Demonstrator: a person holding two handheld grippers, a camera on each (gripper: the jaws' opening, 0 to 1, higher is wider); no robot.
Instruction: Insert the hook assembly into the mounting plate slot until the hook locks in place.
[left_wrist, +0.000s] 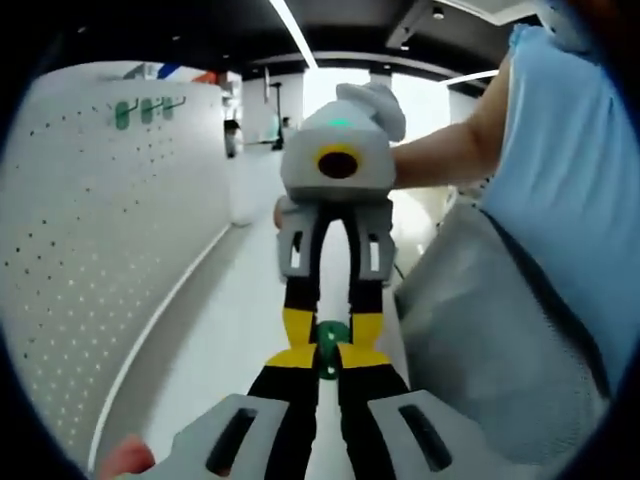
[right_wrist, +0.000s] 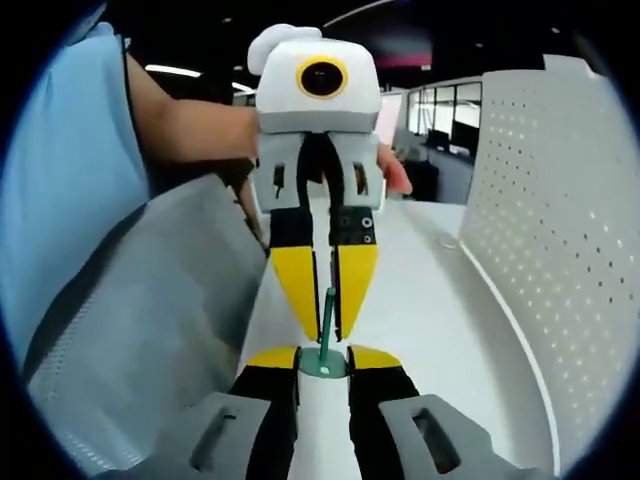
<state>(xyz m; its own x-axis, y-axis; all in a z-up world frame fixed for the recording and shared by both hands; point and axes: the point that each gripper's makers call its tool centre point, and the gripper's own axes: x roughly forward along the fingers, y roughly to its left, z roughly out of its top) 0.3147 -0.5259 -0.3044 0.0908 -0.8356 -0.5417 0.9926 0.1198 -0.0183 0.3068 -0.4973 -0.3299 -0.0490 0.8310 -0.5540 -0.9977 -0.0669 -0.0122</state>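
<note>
both grippers (left_wrist: 327, 362) (right_wrist: 323, 362) are pinching the green hook (right_wrist: 325, 345), pegboard (left_wrist: 90, 250) at 9 o'clock, nothing inserted yet

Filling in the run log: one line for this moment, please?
right claw: shut on green hook assembly base | left claw: around its stem, grip unclear | perforated panel: apart, not inserted

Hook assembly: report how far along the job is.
Done: the hook assembly is gripped between the left hand-held gripper and the right hand-held gripper. In hand: it is held apart from the perforated mounting plate. Left: bring it to the plate, insert it and lock it.
</note>
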